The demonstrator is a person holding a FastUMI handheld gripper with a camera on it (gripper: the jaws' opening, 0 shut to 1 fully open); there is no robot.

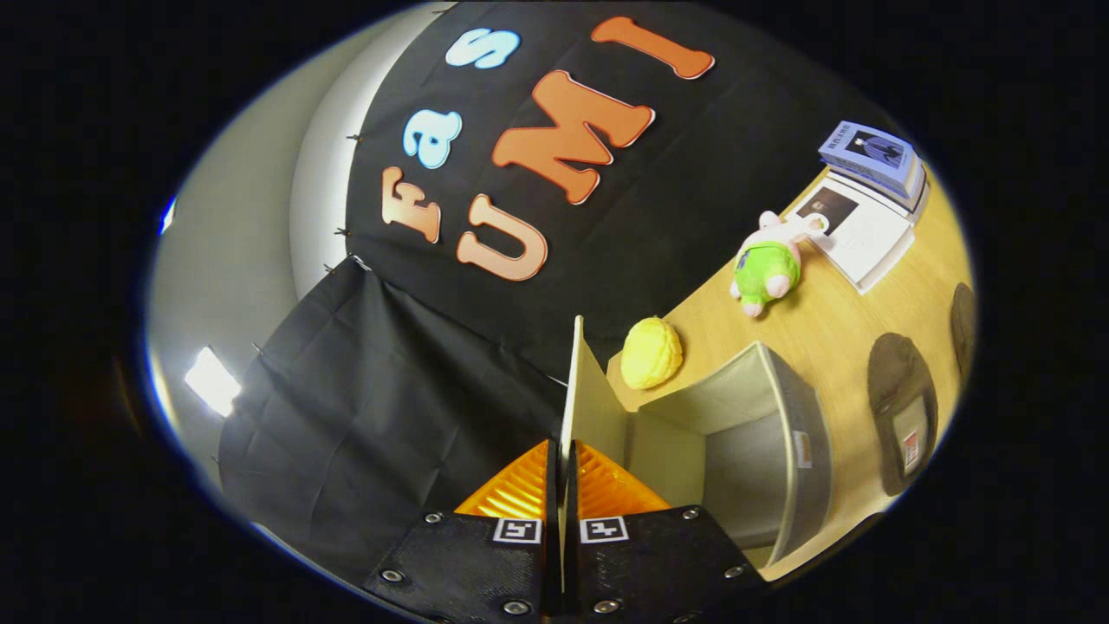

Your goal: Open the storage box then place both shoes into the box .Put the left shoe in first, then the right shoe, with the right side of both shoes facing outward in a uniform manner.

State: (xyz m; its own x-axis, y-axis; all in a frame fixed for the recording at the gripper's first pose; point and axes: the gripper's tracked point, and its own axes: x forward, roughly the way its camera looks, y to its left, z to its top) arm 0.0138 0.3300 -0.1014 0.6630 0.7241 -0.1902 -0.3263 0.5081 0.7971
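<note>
My gripper point(561, 455) is shut on the thin cream lid point(586, 394) of the storage box point(801, 438), pinching its edge between both fingers. The lid stands raised on edge, swung away from the box mouth. Right beside the fingers the grey box lies open, and its inside looks bare. Two dark shoes rest on the wooden table beyond the box: one point(903, 414) close to the box wall, the other point(963, 322) farther off and partly cut off.
A yellow round plush point(651, 352) sits just past the lid, near the box corner. A green and pink plush toy point(768, 265) lies farther along the table point(832, 329). Beyond it are an open booklet point(862, 232) and a stack of books point(877, 158).
</note>
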